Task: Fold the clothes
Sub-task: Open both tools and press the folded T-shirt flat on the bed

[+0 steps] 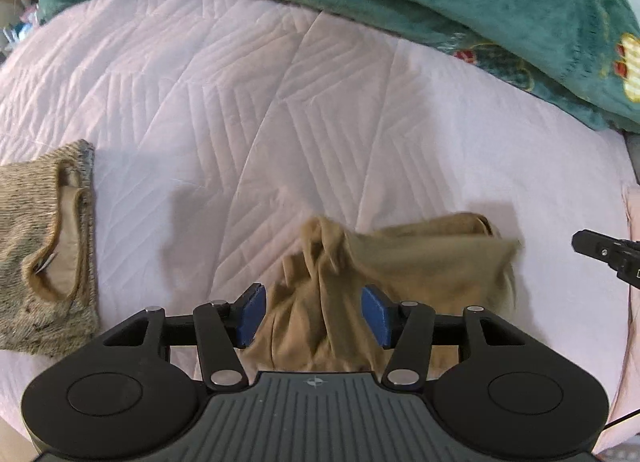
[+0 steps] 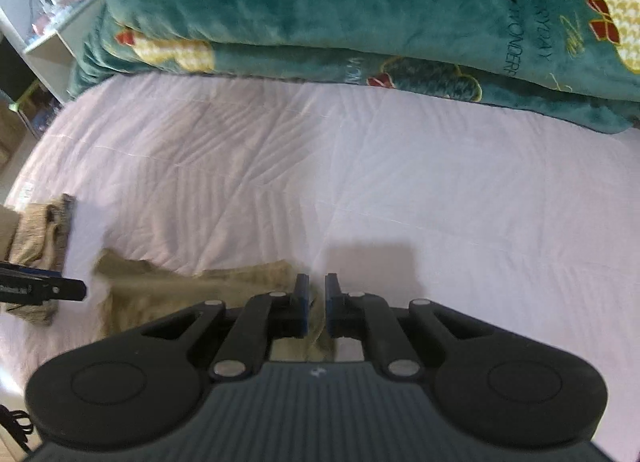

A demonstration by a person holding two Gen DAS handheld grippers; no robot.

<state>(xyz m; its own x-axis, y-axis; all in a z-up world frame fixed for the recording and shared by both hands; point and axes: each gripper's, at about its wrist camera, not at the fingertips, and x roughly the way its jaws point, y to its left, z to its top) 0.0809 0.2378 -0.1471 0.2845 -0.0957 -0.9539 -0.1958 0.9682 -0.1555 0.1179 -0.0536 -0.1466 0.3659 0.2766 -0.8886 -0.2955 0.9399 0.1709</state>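
A tan garment [image 1: 384,278] lies bunched on the pink quilted bed [image 1: 240,101]. My left gripper [image 1: 314,314] is open, its blue pads on either side of a raised fold of the garment. In the right wrist view the same garment [image 2: 168,294] stretches left from my right gripper [image 2: 316,304], whose jaws are nearly closed on its right edge. The tip of the right gripper [image 1: 604,252] shows at the right edge of the left wrist view, and the tip of the left gripper [image 2: 48,288] shows at the left of the right wrist view.
A folded brown knit garment [image 1: 44,254] lies at the left of the bed; it also shows in the right wrist view [image 2: 40,229]. A thick green blanket [image 2: 360,13] is piled along the far side. White shelves [image 2: 52,33] stand at the far left.
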